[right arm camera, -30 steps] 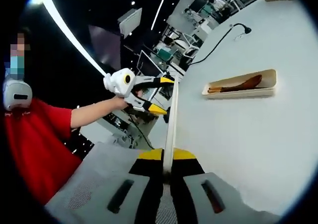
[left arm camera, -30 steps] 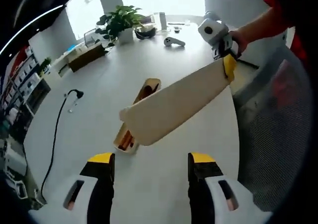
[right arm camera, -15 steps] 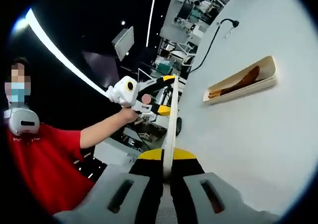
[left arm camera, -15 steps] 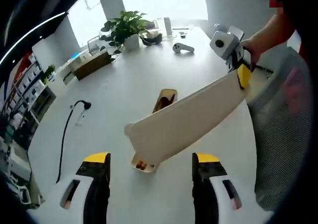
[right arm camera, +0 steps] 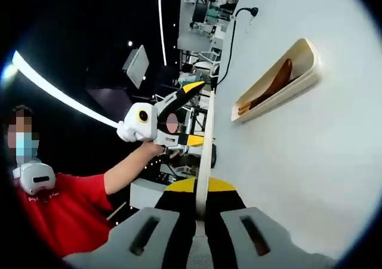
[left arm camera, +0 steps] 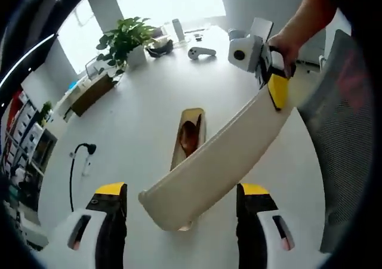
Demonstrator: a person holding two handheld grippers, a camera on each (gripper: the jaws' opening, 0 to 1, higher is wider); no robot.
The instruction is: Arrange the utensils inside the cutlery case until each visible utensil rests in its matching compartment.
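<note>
An open cream cutlery case [left arm camera: 192, 118] lies on the white table [left arm camera: 137, 120], holding brown wooden utensils [left arm camera: 188, 136]. The case's long cream lid [left arm camera: 221, 155] hangs in the air above it, and my right gripper [left arm camera: 276, 84] is shut on its far end. The lid's free end reaches down between the open jaws of my left gripper [left arm camera: 182, 191], apart from both. In the right gripper view my right gripper [right arm camera: 197, 188] clamps the lid [right arm camera: 206, 144] edge-on. Beyond it my left gripper [right arm camera: 200, 114] stands open, with the case [right arm camera: 280, 84] to the right.
A potted plant [left arm camera: 122, 39], a white controller [left arm camera: 201, 53] and a cardboard box [left arm camera: 89, 93] stand at the table's far side. A black cable [left arm camera: 74, 167] runs along the left. A grey mesh chair [left arm camera: 346, 120] stands right. A person's red sleeve [right arm camera: 65, 203] shows.
The lid has swung lower and nearer, so its free end now reaches between my left jaws. Both views have turned with the hands. The case has stayed on the table.
</note>
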